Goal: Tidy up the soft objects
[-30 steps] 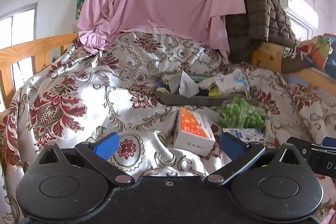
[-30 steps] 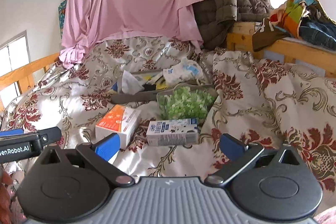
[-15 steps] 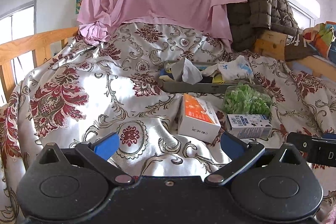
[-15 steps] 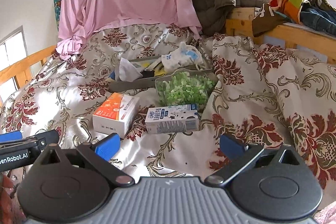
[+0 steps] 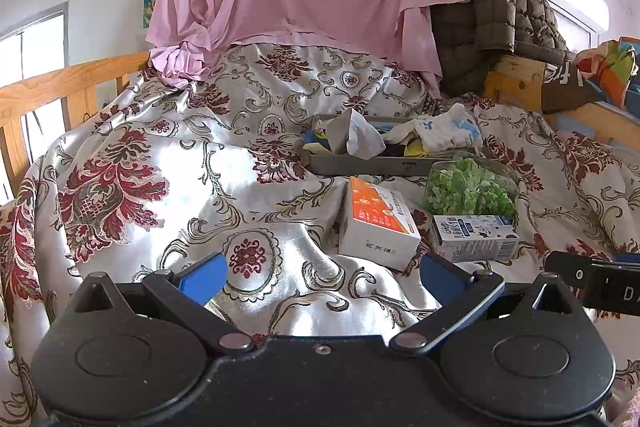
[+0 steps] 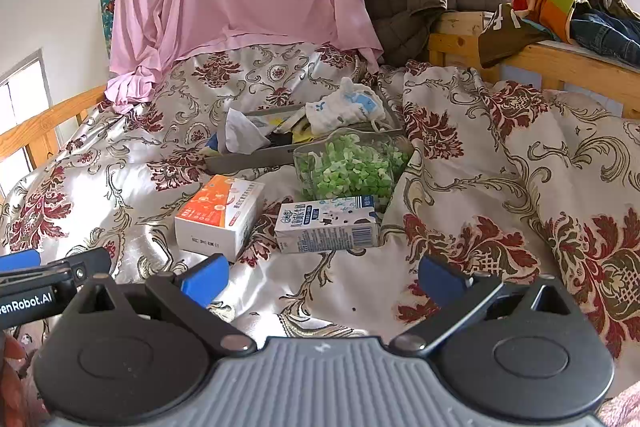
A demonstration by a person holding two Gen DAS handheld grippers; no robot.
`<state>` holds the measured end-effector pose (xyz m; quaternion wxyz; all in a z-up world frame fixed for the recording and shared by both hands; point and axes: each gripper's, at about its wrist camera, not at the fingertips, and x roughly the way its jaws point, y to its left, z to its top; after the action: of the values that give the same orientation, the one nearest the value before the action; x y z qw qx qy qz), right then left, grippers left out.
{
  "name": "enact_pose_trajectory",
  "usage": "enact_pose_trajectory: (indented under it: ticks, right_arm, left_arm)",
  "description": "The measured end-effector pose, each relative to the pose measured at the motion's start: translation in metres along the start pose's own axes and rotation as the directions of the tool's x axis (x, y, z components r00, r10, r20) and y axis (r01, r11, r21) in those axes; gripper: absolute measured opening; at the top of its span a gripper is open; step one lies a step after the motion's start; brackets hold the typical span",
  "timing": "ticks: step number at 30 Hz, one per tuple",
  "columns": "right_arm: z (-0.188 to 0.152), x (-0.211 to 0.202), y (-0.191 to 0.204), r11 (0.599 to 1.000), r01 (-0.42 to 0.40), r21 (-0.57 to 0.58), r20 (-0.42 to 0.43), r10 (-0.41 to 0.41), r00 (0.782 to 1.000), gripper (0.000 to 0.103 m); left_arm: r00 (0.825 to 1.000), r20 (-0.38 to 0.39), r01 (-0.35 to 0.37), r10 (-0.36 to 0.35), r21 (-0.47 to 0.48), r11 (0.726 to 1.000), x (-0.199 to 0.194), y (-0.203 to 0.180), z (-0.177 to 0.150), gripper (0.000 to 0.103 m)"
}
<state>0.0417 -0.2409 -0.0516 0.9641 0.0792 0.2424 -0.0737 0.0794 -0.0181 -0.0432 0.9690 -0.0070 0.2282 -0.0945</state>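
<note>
Both tongs hang wide open and empty over the bed point(image 6: 460, 163), left tongs point(image 5: 323, 273) and right tongs point(image 6: 324, 273) side by side. Ahead, the soft cloths point(image 6: 344, 105) lie heaped in a grey tray point(image 6: 256, 161), behind the orange box point(image 6: 218, 215), milk carton point(image 6: 328, 225) and tub of green bits point(image 6: 352, 173).

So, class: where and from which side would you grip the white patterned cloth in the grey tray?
Pinch the white patterned cloth at its raised bunched top, coming from above and the front: it mounds over the grey tray's rim, while the green-filled container blocks a low approach.
</note>
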Motion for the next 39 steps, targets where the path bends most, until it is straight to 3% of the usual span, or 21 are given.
enact_pose_trajectory:
  ticks: [39]
  right_arm:
    - [0.0003, -0.0001, -0.0002, 1.000, 0.001, 0.001, -0.003, -0.001, 1.000, 0.103]
  left_arm:
    - [1.000, -0.001, -0.005, 0.005, 0.007, 1.000, 0.0001, -0.0001, -0.0029, 0.102]
